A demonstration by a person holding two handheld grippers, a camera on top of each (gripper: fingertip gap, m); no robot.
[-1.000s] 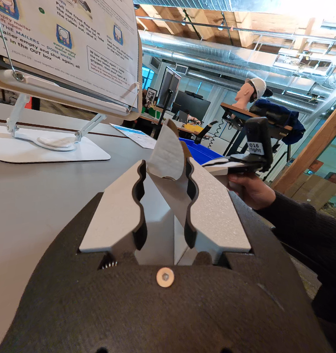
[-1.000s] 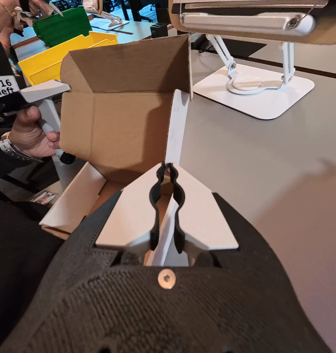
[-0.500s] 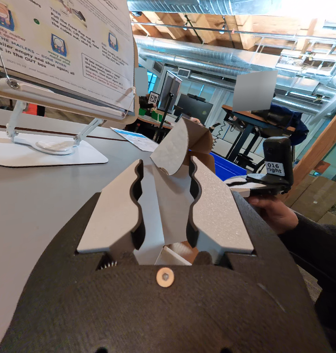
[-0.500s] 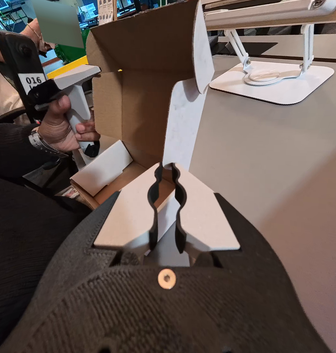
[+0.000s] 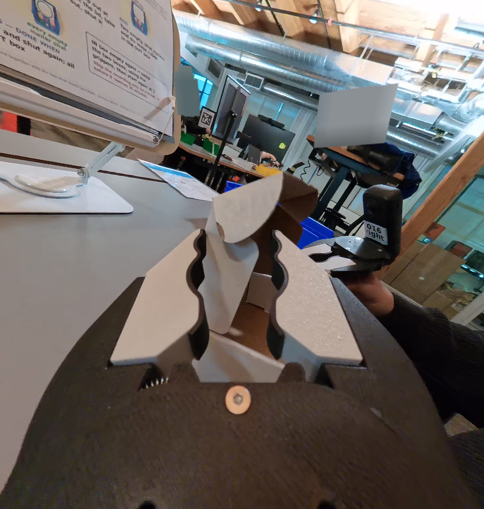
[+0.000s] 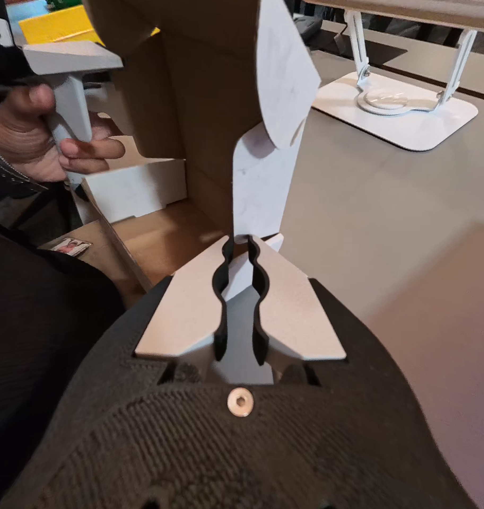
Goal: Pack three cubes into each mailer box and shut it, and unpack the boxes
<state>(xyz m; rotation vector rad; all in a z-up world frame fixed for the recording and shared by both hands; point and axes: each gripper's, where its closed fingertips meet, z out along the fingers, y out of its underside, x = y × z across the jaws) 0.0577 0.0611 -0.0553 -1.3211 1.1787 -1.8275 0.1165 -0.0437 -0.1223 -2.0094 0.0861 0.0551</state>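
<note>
- Mailer box (image 6: 196, 115) stands open on the grey surface (image 6: 386, 220), lid up.
- Right claw (image 6: 239, 239) pinches its white side flap (image 6: 262, 187).
- Left claw (image 5: 236, 239) gapes wide around another flap.
- Printed sheet (image 5: 78, 41) sits on a stand; claws carry labels.

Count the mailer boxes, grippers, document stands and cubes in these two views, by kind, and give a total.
Mailer box: 1, open
Grippers: 2, left gripper and right gripper
Document stand: 1
Cubes: 0 in view
Total: 4
</note>
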